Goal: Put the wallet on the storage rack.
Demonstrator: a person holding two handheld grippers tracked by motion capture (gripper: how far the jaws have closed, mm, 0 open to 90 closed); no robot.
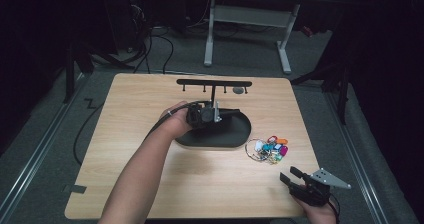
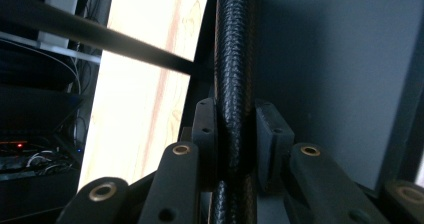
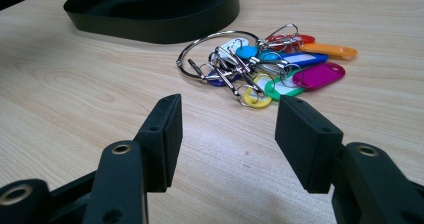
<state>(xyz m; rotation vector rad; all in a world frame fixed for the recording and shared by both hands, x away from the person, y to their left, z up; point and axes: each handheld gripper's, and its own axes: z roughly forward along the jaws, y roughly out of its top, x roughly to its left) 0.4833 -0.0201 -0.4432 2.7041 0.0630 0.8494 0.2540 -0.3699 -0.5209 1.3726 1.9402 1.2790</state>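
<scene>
Your left hand-held gripper (image 1: 220, 112) sits over the middle of the table (image 1: 125, 134), with its jaws clamped on the black textured post (image 2: 235, 59) of a key stand (image 1: 214, 83); in the left gripper view the post runs straight up between the two pads, touching both. The stand's oval black base tray (image 1: 220, 136) lies at the table's centre, and its crossbar with small hooks sits toward the far edge. Your right hand-held gripper (image 1: 294, 178) is near the table's near right corner, jaws spread apart and holding nothing. Just ahead of it, between that gripper and the tray, a bunch of keys (image 3: 260, 66) on a large metal ring rests flat on the table, with tags in orange, blue, magenta, green, yellow and red fanned out toward the right edge.
</scene>
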